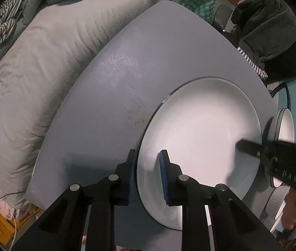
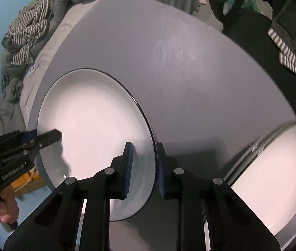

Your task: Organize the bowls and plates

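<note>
A: Grey table [image 1: 110, 87], a bed [image 1: 22, 67] with rumpled bedding beside it, dark clothes heaped on a chair [image 1: 273, 33] at the far side. What's on the table?

B: One big white plate [image 1: 202, 138] with a dark rim, lying flat near the table's near edge. Most of the tabletop shows grey around it.

A: And the tongs?

B: Both pairs straddle that plate's rim. The left tongs [image 1: 148, 173] have one pad over the plate and one outside its left edge. The right tongs [image 2: 144, 165] do the same at the opposite edge. There's a visible gap between pads and rim on each, so I'd call them parted, not clamped yet.

A: Anything else to sort?

B: At the right there's more white crockery [image 2: 273, 179] with a dark rim, blurred; it looks like a bowl or a small stack just past the table's corner, but I can't tell which.

A: So how far along?

B: I'd judge early to midway. The plate isn't stacked on anything and hasn't been lifted. What's left, I think, is closing on it, carrying it to the other pieces, and setting it with them.
</note>
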Motion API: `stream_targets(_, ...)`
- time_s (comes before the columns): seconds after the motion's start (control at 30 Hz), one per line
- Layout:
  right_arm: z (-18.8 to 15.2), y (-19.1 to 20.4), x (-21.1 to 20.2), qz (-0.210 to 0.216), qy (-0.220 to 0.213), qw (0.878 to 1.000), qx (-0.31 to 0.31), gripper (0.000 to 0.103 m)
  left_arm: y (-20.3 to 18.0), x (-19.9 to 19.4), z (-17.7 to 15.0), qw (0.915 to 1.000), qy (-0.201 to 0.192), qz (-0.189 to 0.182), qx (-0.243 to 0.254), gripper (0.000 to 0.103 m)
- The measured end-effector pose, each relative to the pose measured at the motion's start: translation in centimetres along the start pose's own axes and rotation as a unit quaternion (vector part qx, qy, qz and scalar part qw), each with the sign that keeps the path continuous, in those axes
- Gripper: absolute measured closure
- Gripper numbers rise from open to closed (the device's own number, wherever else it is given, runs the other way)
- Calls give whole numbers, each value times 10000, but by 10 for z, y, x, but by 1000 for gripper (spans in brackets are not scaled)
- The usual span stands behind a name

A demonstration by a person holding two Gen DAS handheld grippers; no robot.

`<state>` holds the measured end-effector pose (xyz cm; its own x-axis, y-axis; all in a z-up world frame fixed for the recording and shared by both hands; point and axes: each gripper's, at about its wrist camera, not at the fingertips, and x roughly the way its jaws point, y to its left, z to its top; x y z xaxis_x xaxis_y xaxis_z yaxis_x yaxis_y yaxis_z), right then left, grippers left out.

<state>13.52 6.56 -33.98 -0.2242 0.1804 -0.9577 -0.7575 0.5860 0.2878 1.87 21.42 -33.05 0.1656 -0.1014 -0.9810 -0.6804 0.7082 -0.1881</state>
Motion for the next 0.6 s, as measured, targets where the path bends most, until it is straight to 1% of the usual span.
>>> stream_targets(0.07,-7,-1,1,75,16,9999,154,82,3,0,1,10000,15,-31,49,82)
stream_targets(0.2,-18,-4,3,244,2,9989,393,82,3,0,5,9993,127,-130,312,82)
stream_targets(0.27,-17,-9,1,360,-60,9976,583,82,2,0,5,9989,139,-144,432,82)
stream_targets(0.33,-16,-16,2,542,-36,9954,790,81,-2,0,5,9985,139,-156,504,82)
stream_targets(0.4,-16,-21,2,678,-12,9936,907,82,-3,1,5,9982,154,-185,542,82)
stream_targets(0.5,-16,-18,3,542,-9,9953,806,86,-3,1,7,9980,209,-220,550,82)
stream_targets(0.6,-17,-14,2,421,-14,9962,765,86,0,1,9,9982,256,-222,504,81)
